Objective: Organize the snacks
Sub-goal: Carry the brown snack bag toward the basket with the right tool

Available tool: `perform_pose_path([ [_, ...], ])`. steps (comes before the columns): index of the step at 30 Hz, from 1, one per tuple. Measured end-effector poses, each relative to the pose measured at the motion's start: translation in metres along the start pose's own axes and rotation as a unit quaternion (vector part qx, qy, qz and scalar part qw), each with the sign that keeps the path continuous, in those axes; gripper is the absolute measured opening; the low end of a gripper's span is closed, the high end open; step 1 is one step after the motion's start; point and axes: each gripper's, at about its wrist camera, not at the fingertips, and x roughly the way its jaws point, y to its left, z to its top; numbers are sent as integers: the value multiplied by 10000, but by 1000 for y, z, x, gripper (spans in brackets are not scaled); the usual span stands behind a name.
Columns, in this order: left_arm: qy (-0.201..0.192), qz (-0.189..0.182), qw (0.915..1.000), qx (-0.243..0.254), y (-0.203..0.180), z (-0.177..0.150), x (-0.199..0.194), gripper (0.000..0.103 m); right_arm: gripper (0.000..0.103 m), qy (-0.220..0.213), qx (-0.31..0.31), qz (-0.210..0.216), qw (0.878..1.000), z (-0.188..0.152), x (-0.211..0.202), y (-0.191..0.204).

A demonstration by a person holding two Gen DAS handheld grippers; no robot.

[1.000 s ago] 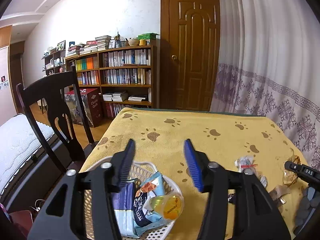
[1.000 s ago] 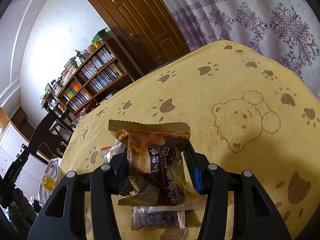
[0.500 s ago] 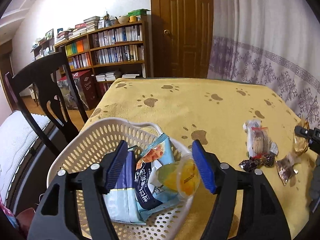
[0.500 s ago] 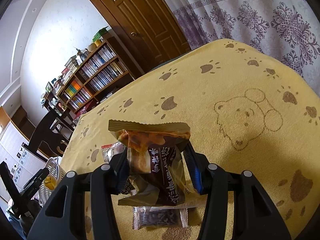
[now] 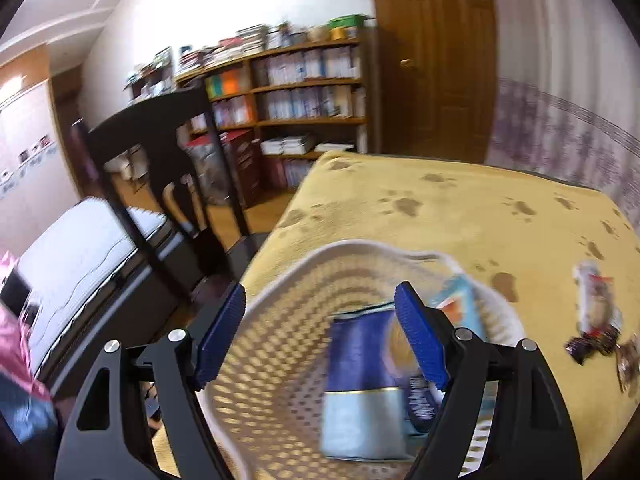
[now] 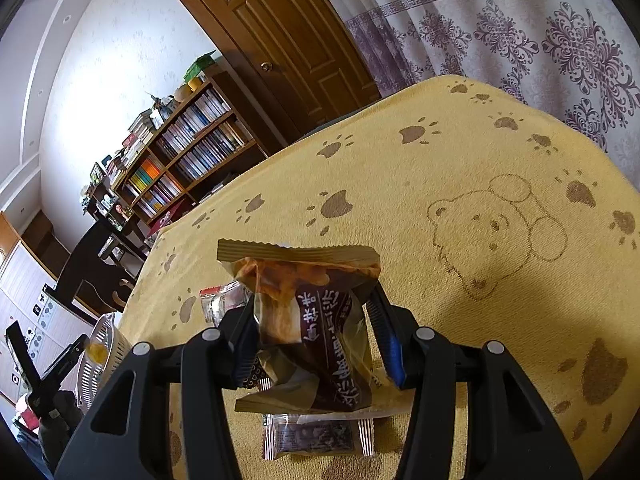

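My right gripper point(image 6: 316, 340) is shut on a brown and gold snack packet point(image 6: 308, 308), held upright above the yellow tablecloth point(image 6: 460, 184). Below it lie a flat dark wrapped snack point(image 6: 316, 436) and a clear packet point(image 6: 220, 300). My left gripper point(image 5: 320, 336) stands open over a white perforated basket point(image 5: 280, 368), which holds a blue and light-blue pouch point(image 5: 360, 380) and other packets partly hidden by the right finger. The basket point(image 6: 102, 352) also shows at the far left of the right wrist view. Loose snacks point(image 5: 596, 320) lie to the basket's right.
A dark wooden chair point(image 5: 168, 172) stands at the table's left edge, with a bed point(image 5: 80, 256) beyond it. A bookshelf point(image 5: 296, 92), a brown door point(image 5: 440, 60) and a patterned curtain point(image 6: 520, 40) line the back. Bare tablecloth point(image 5: 460, 216) stretches behind the basket.
My left gripper has swung left and down over the basket, and its view is motion-blurred. The right gripper and its packet have held nearly still.
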Motion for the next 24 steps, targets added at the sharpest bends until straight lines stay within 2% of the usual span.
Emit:
perform_pose_path([
  [2,53,-31,9999,-146,6,1,2,79,50,5,2,1,10000,-1,0,1],
  [5,31,-394,9987,-322,8,3,-6,79,50,19,-4,-3,10000,-2,2,1],
  [7,-29,-471,9985,-275,5,3,-11,81,50,14,-5,-2,10000,-2,2,1],
  [11,-136,-497,9984,-239,2,4,-19,83,50,14,-4,7,10000,-3,2,1],
  [17,-275,-433,9970,-585,22,12,-28,89,50,32,-44,71,10000,-5,1,8],
  [24,-527,-408,9923,-1045,52,19,-48,90,50,27,-233,449,9987,-5,-10,40],
])
